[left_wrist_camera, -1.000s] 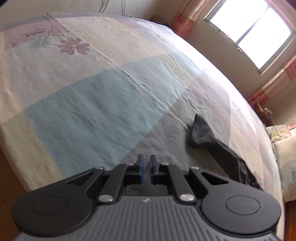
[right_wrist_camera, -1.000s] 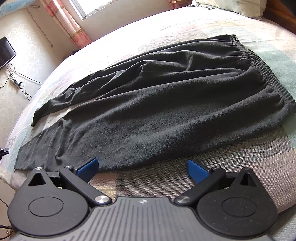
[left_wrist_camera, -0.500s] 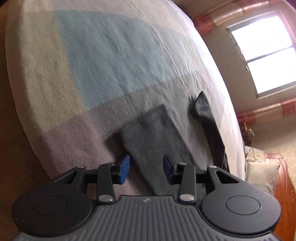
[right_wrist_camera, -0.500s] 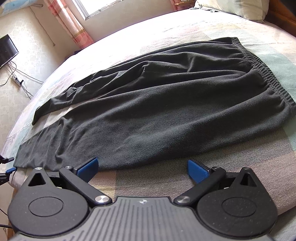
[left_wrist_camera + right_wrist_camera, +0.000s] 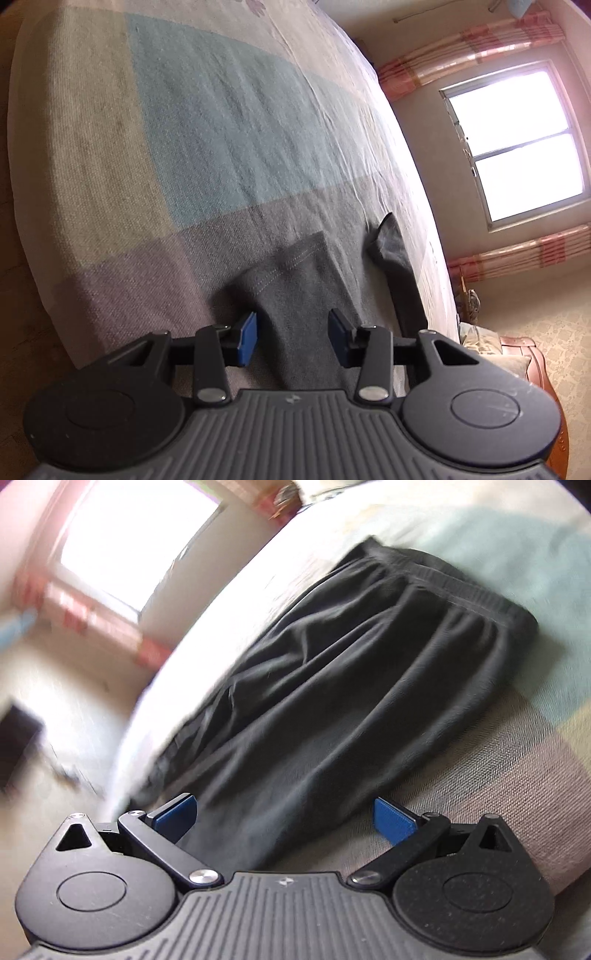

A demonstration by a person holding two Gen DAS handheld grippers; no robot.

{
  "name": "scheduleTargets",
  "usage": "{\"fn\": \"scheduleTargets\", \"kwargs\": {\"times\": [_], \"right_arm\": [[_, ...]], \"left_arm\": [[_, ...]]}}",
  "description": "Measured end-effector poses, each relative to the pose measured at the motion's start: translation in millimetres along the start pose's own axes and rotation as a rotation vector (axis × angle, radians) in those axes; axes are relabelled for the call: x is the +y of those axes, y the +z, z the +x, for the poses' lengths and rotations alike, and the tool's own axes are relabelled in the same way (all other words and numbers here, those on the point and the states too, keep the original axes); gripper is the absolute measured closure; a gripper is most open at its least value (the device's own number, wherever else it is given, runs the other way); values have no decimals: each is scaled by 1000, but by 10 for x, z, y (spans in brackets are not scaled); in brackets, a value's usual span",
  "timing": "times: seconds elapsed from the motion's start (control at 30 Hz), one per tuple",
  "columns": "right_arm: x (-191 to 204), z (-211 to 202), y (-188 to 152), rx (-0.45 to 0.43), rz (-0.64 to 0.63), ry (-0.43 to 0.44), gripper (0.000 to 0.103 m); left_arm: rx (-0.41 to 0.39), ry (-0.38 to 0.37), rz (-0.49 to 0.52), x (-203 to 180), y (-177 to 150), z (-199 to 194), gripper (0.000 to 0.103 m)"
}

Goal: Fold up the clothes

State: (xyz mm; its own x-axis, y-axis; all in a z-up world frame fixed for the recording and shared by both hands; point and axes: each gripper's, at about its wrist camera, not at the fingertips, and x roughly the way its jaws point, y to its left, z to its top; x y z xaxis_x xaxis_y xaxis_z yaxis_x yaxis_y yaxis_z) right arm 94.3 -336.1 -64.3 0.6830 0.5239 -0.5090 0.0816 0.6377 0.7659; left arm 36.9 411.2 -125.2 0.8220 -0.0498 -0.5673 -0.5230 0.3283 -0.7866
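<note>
1. Left wrist view: left gripper is hovering with jaws parted over the trousers' hemmed leg end on the bed, gripping nothing.
2. Right gripper is spreading wide near the trousers' edge, empty.
3. Soft, limp fleece is likely sagging; pinch hem and waistband.

Left gripper: pointed downward, jaws partly apart, blue pads clear of each other, nothing pressed between them.
Right gripper: pointed downward, jaws spread wide, pads gripping nothing; view blurred.
</note>
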Motion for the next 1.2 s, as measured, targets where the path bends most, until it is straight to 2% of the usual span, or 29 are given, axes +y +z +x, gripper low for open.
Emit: {"fn": "scheduleTargets", "kwargs": {"times": [0.13, 0.2, 0.3, 0.43, 0.5, 0.6, 0.67, 0.87, 0.93, 1.07, 1.2], "right_arm": [[-236, -96, 61, -82, 159, 59, 2], [-282, -246, 71, -158, 156, -9, 3], [-398, -350, 155, -224, 185, -35, 2], [-354, -180, 253, -232, 176, -57, 0], [-277, -102, 239, -205, 152, -70, 0], [-218, -58, 135, -128, 131, -9, 0], [-214, -66, 116, -124, 98, 0, 0], [-397, -111, 280, -207, 207, 0, 7], [-418, -157, 233, -196, 178, 10, 10], [-490, -197, 189, -198, 149, 14, 28], [-492, -129, 259, -195, 145, -5, 31]], "left_arm": [[1, 6, 8, -35, -24, 27, 59], [-2, -9, 8, 6, -52, -1, 59], [-16, -43, -31, 86, -32, 6, 59], [-40, -22, -4, -16, -24, 78, 58], [-38, -19, -2, -33, -47, 68, 56], [-25, -42, -24, 30, -86, 10, 56], [-21, -56, -30, 62, -84, 0, 56], [-41, -39, -4, 31, -61, 24, 56], [-48, -52, 4, 64, -113, -16, 56], [-53, -57, 23, 99, -113, -47, 63], [-61, -31, 52, 2, -65, 44, 63]]}}
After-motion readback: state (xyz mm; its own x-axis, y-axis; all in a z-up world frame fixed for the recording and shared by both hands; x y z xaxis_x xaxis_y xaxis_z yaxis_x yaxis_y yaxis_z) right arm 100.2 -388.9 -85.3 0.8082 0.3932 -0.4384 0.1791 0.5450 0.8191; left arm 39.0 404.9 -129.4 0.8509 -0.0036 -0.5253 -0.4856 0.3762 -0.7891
